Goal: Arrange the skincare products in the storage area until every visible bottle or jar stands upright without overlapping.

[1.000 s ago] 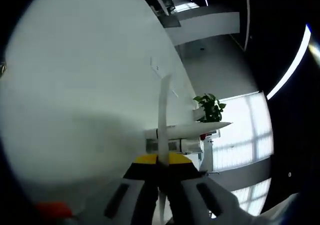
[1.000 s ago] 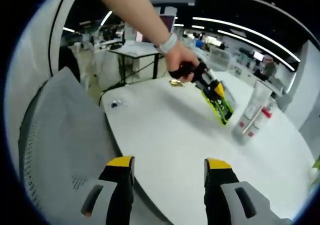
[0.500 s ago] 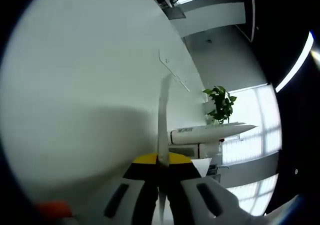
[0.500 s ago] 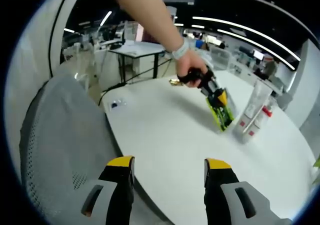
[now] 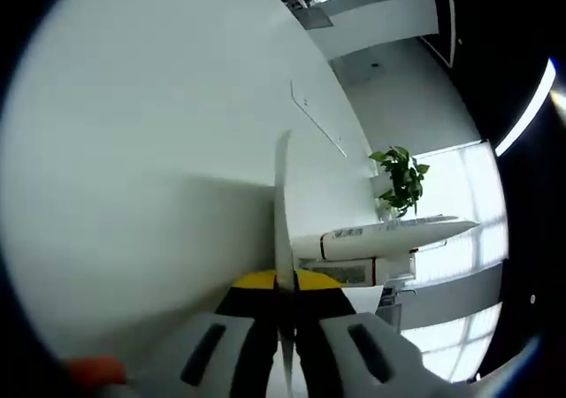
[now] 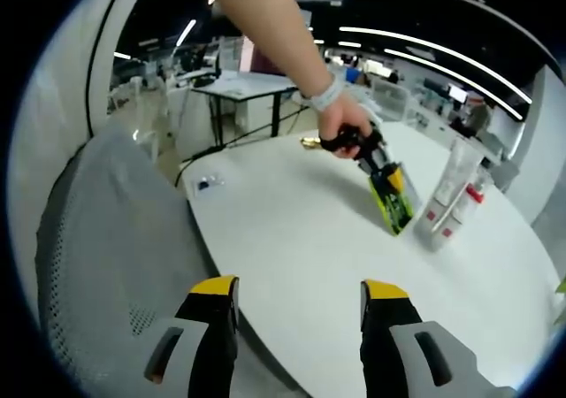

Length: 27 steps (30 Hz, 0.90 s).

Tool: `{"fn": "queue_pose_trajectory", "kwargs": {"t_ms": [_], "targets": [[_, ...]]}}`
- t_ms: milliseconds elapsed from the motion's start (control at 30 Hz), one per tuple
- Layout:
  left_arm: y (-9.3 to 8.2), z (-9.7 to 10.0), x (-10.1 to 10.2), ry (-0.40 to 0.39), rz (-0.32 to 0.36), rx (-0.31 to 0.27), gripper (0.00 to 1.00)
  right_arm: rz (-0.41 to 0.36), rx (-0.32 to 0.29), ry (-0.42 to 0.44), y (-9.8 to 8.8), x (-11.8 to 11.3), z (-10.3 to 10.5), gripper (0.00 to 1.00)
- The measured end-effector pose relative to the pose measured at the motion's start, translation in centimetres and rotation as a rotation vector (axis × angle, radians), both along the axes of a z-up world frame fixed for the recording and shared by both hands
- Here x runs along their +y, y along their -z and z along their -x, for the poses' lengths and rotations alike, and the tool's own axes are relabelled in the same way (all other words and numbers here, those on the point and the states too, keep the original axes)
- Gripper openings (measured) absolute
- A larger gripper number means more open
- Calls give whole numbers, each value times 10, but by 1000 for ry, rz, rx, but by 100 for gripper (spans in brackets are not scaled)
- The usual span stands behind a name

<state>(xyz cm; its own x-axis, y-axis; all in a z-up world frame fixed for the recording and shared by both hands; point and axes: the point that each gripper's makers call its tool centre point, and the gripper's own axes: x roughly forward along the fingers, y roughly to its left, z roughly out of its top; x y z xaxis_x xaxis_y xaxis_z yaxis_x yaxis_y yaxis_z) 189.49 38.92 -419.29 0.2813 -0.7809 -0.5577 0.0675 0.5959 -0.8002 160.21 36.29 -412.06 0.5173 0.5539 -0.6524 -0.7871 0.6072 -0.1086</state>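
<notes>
My left gripper (image 5: 285,302) pinches a thin white tube (image 5: 283,208), seen edge-on beside two tubes (image 6: 449,199). My right gripper (image 6: 299,302) stands spread above the table (image 6: 292,239).

I see my left gripper (image 5: 285,302) with its jaws pressed together on a thin white tube (image 5: 282,208), seen edge-on above the white table (image 5: 133,150). Just to the right of the jaws lie two white tubes (image 5: 380,236), and further behind them a green plant (image 5: 402,175)
</notes>
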Motion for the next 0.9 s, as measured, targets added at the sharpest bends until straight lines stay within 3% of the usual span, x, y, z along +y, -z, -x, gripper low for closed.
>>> {"fn": "queue_pose_trajectory", "kwargs": {"t_ms": [267, 467, 667, 733, 900], "targets": [[4, -4, 2, 81, -190, -109, 5, 11, -2, -1, 1, -1, 0, 56], [13, -2, 8, 134, -322, -148, 12, 19, -5, -3, 2, -1, 0, 56], [12, -5, 9, 145, -387, -159, 16, 22, -9, -2, 2, -2, -1, 56], [18, -4, 19, 143, -464, -130, 19, 22, -13, -5, 1, -2, -1, 55], [15, -3, 20, 163, -525, -172, 24, 26, -15, -6, 1, -2, 0, 55]]}}
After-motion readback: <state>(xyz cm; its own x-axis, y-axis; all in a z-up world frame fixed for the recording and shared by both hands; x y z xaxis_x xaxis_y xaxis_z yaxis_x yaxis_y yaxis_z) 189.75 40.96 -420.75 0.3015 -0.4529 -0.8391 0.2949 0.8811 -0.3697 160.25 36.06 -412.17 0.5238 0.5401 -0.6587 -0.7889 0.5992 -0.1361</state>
